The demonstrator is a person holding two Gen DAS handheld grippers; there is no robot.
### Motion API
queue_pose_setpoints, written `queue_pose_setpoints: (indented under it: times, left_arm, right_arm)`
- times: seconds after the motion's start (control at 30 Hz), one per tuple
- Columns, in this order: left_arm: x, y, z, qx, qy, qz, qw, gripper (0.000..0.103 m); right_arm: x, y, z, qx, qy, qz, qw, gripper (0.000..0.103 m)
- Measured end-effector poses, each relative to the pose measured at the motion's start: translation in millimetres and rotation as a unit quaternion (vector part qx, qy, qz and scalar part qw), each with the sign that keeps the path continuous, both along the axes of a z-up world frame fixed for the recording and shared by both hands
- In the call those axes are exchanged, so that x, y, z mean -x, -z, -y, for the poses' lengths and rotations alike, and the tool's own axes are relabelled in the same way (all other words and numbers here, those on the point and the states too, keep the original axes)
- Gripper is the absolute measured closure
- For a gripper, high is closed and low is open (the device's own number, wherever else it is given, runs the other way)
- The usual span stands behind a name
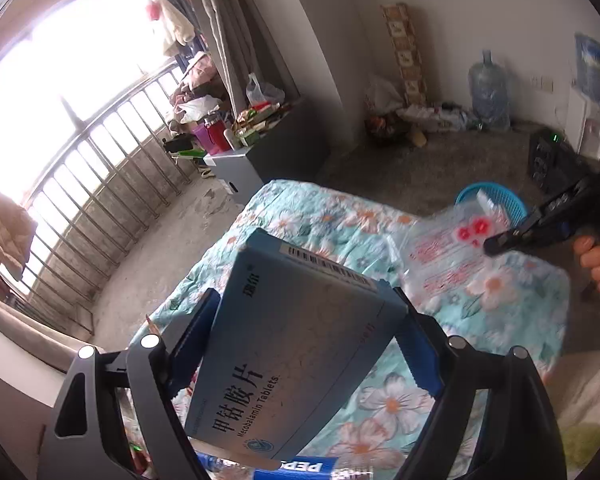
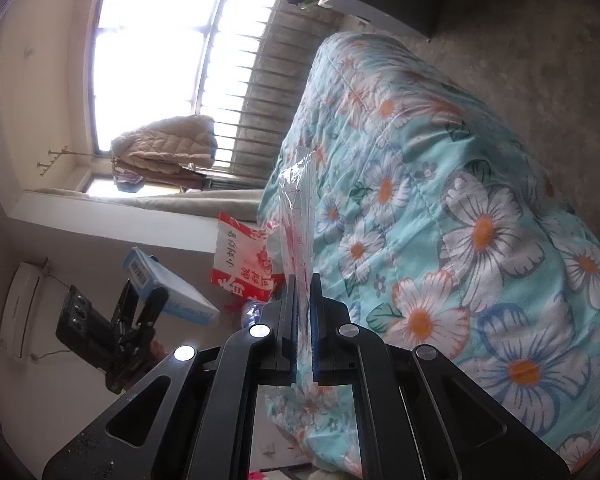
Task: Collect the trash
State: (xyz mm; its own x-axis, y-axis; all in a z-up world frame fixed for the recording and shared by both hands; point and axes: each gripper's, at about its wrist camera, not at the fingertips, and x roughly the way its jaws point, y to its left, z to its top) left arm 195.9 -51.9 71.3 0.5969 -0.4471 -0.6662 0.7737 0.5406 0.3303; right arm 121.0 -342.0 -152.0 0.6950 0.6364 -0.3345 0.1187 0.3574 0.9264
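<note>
My left gripper (image 1: 300, 304) is shut on a blue medicine box (image 1: 296, 340) and holds it above the flowered quilt (image 1: 480, 320). The box also shows in the right wrist view (image 2: 168, 286), held by the left gripper (image 2: 142, 298). My right gripper (image 2: 303, 280) is shut on a clear plastic bag with red print (image 2: 298, 208), held edge-on. In the left wrist view that bag (image 1: 448, 248) hangs from the right gripper (image 1: 496, 245) above the quilt, in front of a blue plastic basket (image 1: 500, 200).
A red and white bag (image 2: 244, 260) and a plastic bottle (image 2: 252, 312) lie past the bed's edge. A Pepsi label (image 1: 300, 467) shows under the box. Beyond the bed are a grey floor (image 1: 420, 168), a cluttered cabinet (image 1: 260, 140), a water jug (image 1: 490, 92) and window railings (image 1: 100, 184).
</note>
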Motion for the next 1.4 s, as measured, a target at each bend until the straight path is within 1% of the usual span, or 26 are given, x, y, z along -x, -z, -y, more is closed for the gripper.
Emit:
queue_pose_setpoints:
  times: [0.07, 0.13, 0.17, 0.23, 0.27, 0.33, 0.37, 0.4, 0.43, 0.53, 0.6, 0.63, 0.67, 0.7, 0.77, 0.8, 0.83, 0.9, 0.97, 1.0, 1.03, 1.17, 1.2, 1.27, 1.4]
  left_arm:
    - [14.8, -15.9, -8.2, 0.044, 0.002, -0.022, 0.9988, 0.021]
    - [24.7, -29.3, -16.1, 0.09, 0.004, -0.059, 0.9942, 0.021]
    - [28.4, -33.5, -19.6, 0.108, 0.006, -0.082, 0.9907, 0.021]
    - [33.7, -36.7, -24.6, 0.14, 0.01, -0.14, 0.9801, 0.021]
    - [35.7, -34.9, -25.6, 0.153, 0.015, -0.178, 0.972, 0.021]
    - [35.7, -24.8, -24.2, 0.173, 0.016, -0.253, 0.9518, 0.021]
    - [34.5, -17.0, -22.7, 0.183, 0.015, -0.295, 0.9377, 0.021]
    - [33.2, -7.5, -20.7, 0.19, 0.011, -0.33, 0.9246, 0.021]
    - [33.5, 3.6, -17.4, 0.189, 0.002, -0.353, 0.9166, 0.021]
    - [29.7, 33.9, -7.6, 0.161, -0.029, -0.379, 0.9109, 0.021]
    - [20.5, 59.2, -0.1, 0.15, -0.058, -0.41, 0.898, 0.021]
    - [16.0, 69.9, 3.6, 0.146, -0.072, -0.416, 0.8945, 0.021]
    - [12.7, 79.6, 2.7, 0.144, -0.084, -0.419, 0.8924, 0.021]
    - [8.8, 87.2, 6.5, 0.141, -0.094, -0.417, 0.8928, 0.021]
    - [1.3, 99.7, 15.5, 0.128, -0.121, -0.399, 0.8998, 0.021]
    - [-3.0, 103.8, 15.9, 0.124, -0.129, -0.394, 0.9016, 0.021]
    - [-5.8, 109.4, 18.9, 0.12, -0.139, -0.39, 0.9024, 0.021]
    - [-14.1, 120.6, 21.7, 0.117, -0.156, -0.39, 0.8999, 0.021]
    - [-15.4, 126.8, 25.9, 0.114, -0.164, -0.376, 0.9047, 0.02]
    - [-15.5, 129.4, 25.9, 0.115, -0.169, -0.372, 0.9055, 0.018]
    - [-17.3, 132.9, 26.8, 0.116, -0.172, -0.374, 0.9041, 0.017]
    - [-21.8, 143.7, 24.9, 0.122, -0.19, -0.391, 0.8922, 0.012]
    - [-21.2, 144.1, 24.1, 0.125, -0.192, -0.393, 0.8908, 0.01]
    - [-19.4, 142.9, 21.2, 0.13, -0.193, -0.391, 0.8907, 0.01]
    - [-11.8, 135.4, 13.8, 0.132, -0.189, -0.375, 0.8977, 0.009]
  right_arm:
    - [1.7, 0.8, -0.5, -0.001, 0.002, 0.002, 1.0, 0.099]
    - [4.3, 0.7, 0.5, -0.002, 0.003, 0.004, 1.0, 0.099]
    - [5.7, 1.1, 0.1, -0.002, 0.004, 0.005, 1.0, 0.099]
    - [5.6, 0.2, 0.3, -0.003, 0.005, 0.006, 1.0, 0.099]
    - [8.2, 0.8, 1.4, -0.004, 0.005, 0.007, 1.0, 0.099]
    - [11.3, 1.6, 2.6, -0.006, 0.006, 0.007, 1.0, 0.099]
    - [11.4, 2.4, 2.9, -0.007, 0.006, 0.008, 1.0, 0.099]
    - [11.4, 2.7, 3.3, -0.008, 0.007, 0.007, 1.0, 0.099]
    - [11.8, 4.5, 4.3, -0.009, 0.008, 0.006, 1.0, 0.099]
    - [12.0, 6.6, 6.7, -0.013, 0.01, 0.003, 1.0, 0.099]
    - [11.3, 8.8, 7.7, -0.015, 0.011, -0.001, 1.0, 0.099]
    - [11.1, 10.5, 8.7, -0.016, 0.012, -0.003, 1.0, 0.099]
    - [11.2, 11.4, 9.4, -0.017, 0.013, -0.004, 1.0, 0.099]
    - [11.3, 12.5, 10.5, -0.017, 0.015, -0.006, 1.0, 0.099]
    - [10.8, 15.6, 13.8, -0.019, 0.019, -0.01, 1.0, 0.099]
    - [10.5, 16.7, 15.2, -0.02, 0.021, -0.011, 1.0, 0.099]
    - [10.4, 18.2, 17.0, -0.021, 0.023, -0.013, 0.999, 0.099]
    - [12.0, 20.2, 20.6, -0.023, 0.027, -0.015, 0.999, 0.099]
    - [12.6, 23.9, 23.8, -0.026, 0.032, -0.019, 0.999, 0.099]
    - [13.1, 25.6, 25.0, -0.027, 0.034, -0.022, 0.999, 0.099]
    - [13.0, 27.8, 26.6, -0.028, 0.036, -0.025, 0.999, 0.099]
    - [14.5, 31.0, 30.3, -0.032, 0.039, -0.031, 0.998, 0.099]
    - [14.5, 31.6, 31.0, -0.032, 0.039, -0.032, 0.998, 0.098]
    - [14.5, 32.7, 31.6, -0.033, 0.04, -0.033, 0.998, 0.098]
    - [12.7, 33.5, 31.5, -0.034, 0.041, -0.034, 0.998, 0.098]
